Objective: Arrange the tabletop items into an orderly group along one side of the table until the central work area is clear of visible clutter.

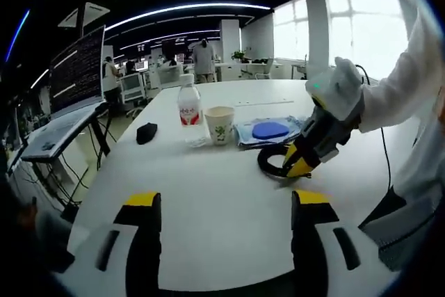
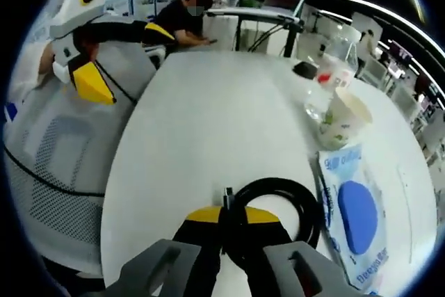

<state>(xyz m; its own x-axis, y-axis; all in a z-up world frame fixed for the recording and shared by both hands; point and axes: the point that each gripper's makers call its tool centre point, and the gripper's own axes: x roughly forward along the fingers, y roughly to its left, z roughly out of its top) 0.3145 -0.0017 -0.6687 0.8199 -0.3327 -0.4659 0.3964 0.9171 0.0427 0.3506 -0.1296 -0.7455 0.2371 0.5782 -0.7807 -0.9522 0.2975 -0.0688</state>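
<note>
Clamped in the right gripper (image 2: pixel 233 217) jaws, a coiled black cable (image 2: pixel 292 203) lies on the white counter (image 2: pixel 201 137); the left gripper (image 1: pixel 226 203) hangs apart-jawed, empty. Beyond sit wipes packet (image 2: pixel 354 217), paper cup (image 2: pixel 341 123), water bottle (image 2: pixel 327 78). Judged step: sliding the cable beside them.

Open-plan office: desks (image 1: pixel 229 67), monitors (image 1: pixel 76 71) (ceiling strip lights (image 1: pixel 188 9) overhead)

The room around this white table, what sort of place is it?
Most likely an open-plan office or lab. Behind the white table stand rows of desks with computer screens, a large monitor showing lines of text, long ceiling light strips, and people working at a desk.
</note>
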